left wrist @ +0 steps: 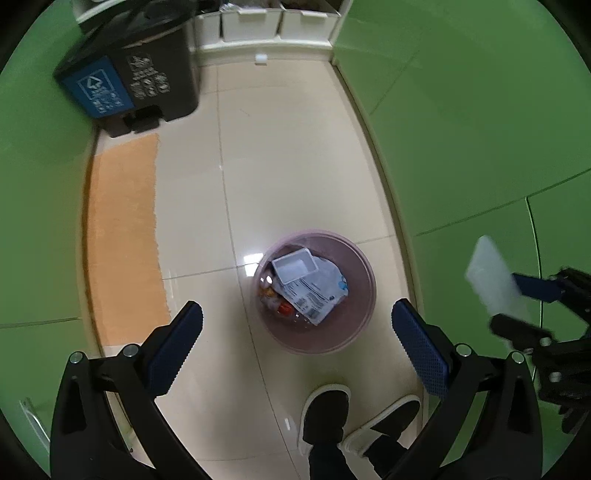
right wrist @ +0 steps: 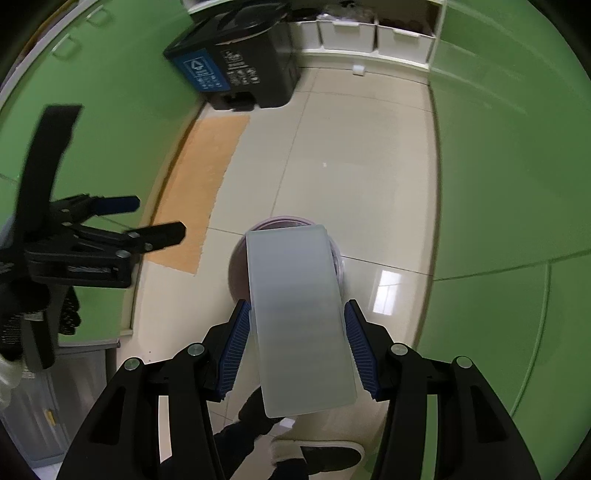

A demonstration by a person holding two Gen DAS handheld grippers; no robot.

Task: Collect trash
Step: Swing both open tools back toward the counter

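A round pink trash basket (left wrist: 364, 284) stands on the tiled floor, holding a white tray, a printed wrapper and other scraps. My left gripper (left wrist: 297, 325) is open and empty, high above the basket's near side. My right gripper (right wrist: 297, 321) is shut on a frosted white plastic lid (right wrist: 295, 314), held flat above the basket (right wrist: 236, 266), which it mostly hides. The lid also shows in the left wrist view (left wrist: 495, 280), blurred, off to the right of the basket. The left gripper appears in the right wrist view (right wrist: 155, 218) at the left.
A black double pedal bin (left wrist: 140, 74) with a blue recycling label stands at the far left. An orange mat (left wrist: 123, 236) lies along the left green cabinets. White drawers (left wrist: 269, 22) stand at the far end. Green cabinet fronts line both sides. The person's shoes (left wrist: 328, 410) are below.
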